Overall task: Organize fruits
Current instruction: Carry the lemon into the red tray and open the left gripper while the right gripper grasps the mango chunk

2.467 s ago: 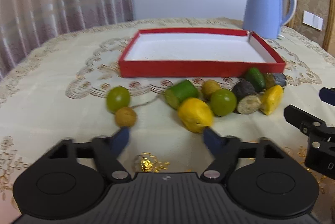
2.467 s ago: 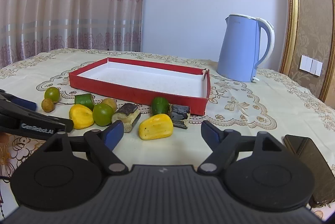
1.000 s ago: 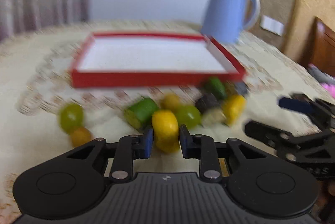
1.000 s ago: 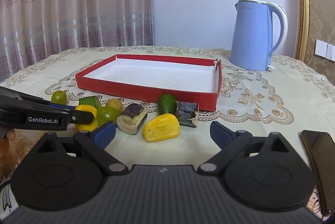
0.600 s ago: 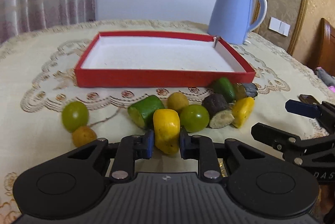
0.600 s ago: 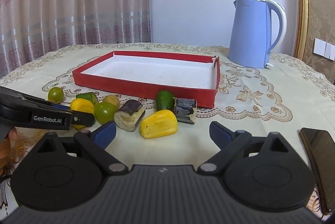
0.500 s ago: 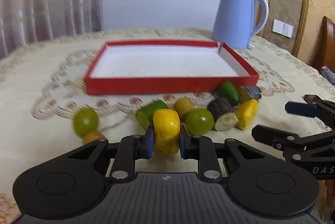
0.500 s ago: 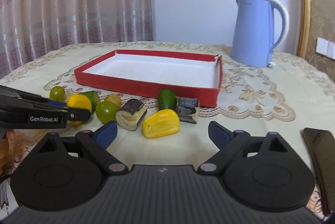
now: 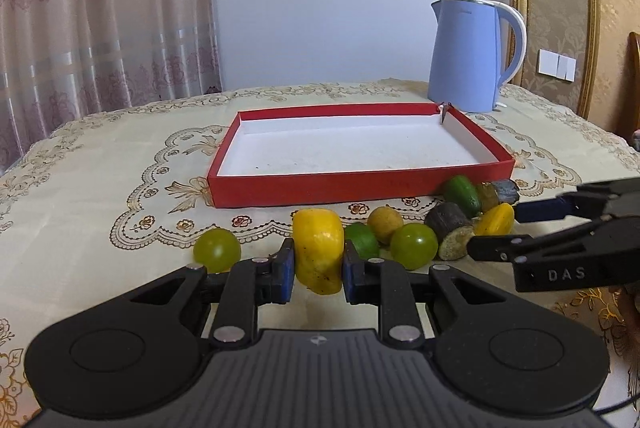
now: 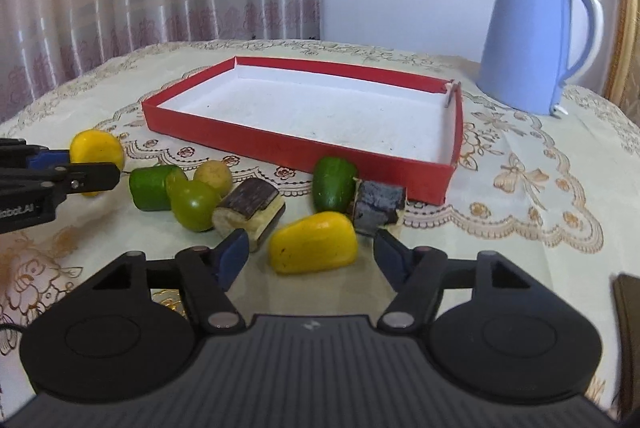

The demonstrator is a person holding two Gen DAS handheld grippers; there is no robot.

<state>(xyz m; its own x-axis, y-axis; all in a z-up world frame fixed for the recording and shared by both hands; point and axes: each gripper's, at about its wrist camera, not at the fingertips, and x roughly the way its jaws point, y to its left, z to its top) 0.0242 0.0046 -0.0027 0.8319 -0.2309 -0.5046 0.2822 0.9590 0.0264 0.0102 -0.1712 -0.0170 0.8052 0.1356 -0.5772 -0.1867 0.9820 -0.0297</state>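
Left wrist view: a waxy yellow oblong fruit (image 9: pixel 318 255) sits clamped between the blue pads of the left gripper (image 9: pixel 316 270), before the shallow red cardboard tray (image 9: pixel 360 184). The right gripper (image 10: pixel 308 260), jaws just closing, brackets a second yellow fruit (image 10: pixel 314 242) untouched on the lace-covered bench (image 10: pixel 520 212), near a blue kettle (image 10: pixel 532 40).

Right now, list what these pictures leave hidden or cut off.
- Dark flat object, right wrist view: cut off by the right edge; cannot tell what it is.
- Green cylinder piece, left wrist view: mostly hidden behind the held yellow fruit and a finger of the left gripper.
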